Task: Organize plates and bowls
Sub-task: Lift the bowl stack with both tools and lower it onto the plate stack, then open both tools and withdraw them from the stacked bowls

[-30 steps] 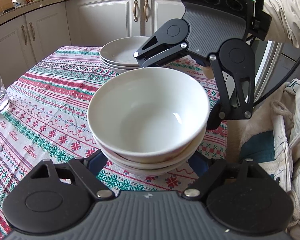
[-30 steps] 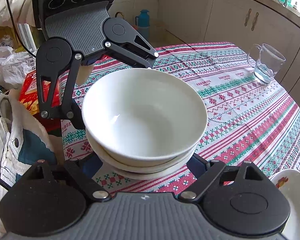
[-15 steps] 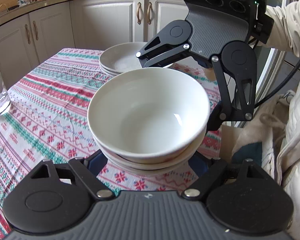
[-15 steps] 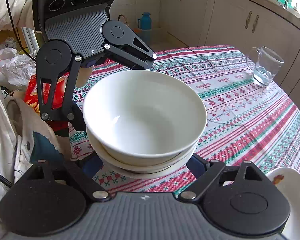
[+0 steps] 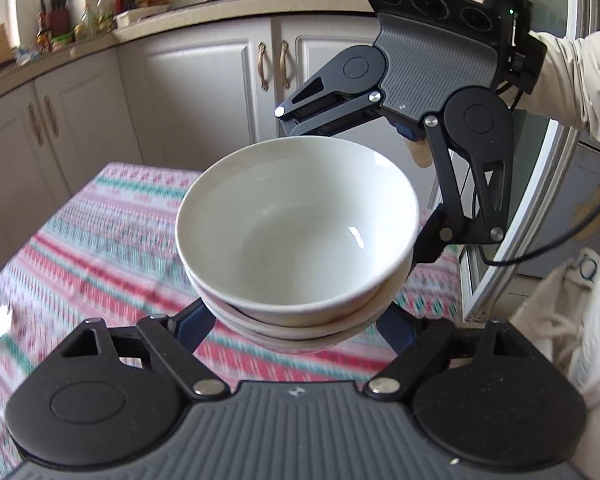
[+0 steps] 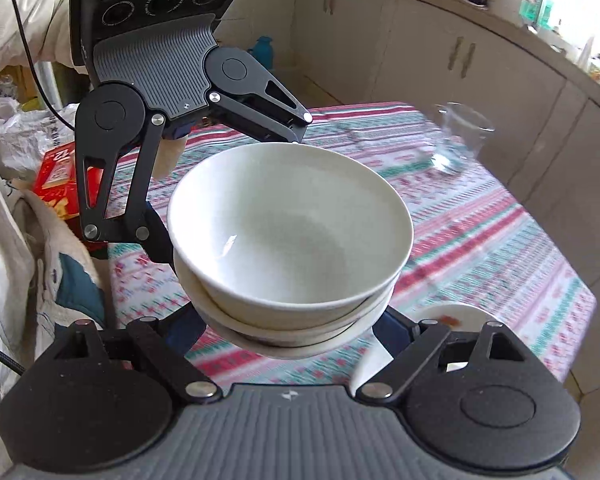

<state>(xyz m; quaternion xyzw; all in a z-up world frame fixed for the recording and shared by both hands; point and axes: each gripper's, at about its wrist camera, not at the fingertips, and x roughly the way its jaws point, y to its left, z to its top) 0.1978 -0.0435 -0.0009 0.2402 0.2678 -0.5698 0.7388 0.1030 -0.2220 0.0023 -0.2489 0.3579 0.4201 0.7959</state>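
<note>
A stack of white bowls [image 5: 300,240] is held in the air above the patterned tablecloth [image 5: 92,240], between my two grippers, which face each other. My left gripper [image 5: 296,324] is shut on the near side of the stack, its blue-padded fingers [image 5: 192,322] under the lower bowls. My right gripper [image 6: 288,328] is shut on the opposite side of the same stack [image 6: 292,240]. Each gripper shows across the bowls in the other's view: the right gripper [image 5: 432,100] and the left gripper [image 6: 160,80].
A glass mug [image 6: 458,138] stands on the far part of the table. A small white dish with a red mark [image 6: 448,316] lies below the bowls. A red box [image 6: 56,180] and plastic bags lie off the table's edge. White kitchen cabinets [image 5: 204,92] stand behind.
Both grippers have lifted the bowl stack up off the table; the tablecloth has dropped lower and blurs. The stack of plates seen behind the bowls earlier is out of view.
</note>
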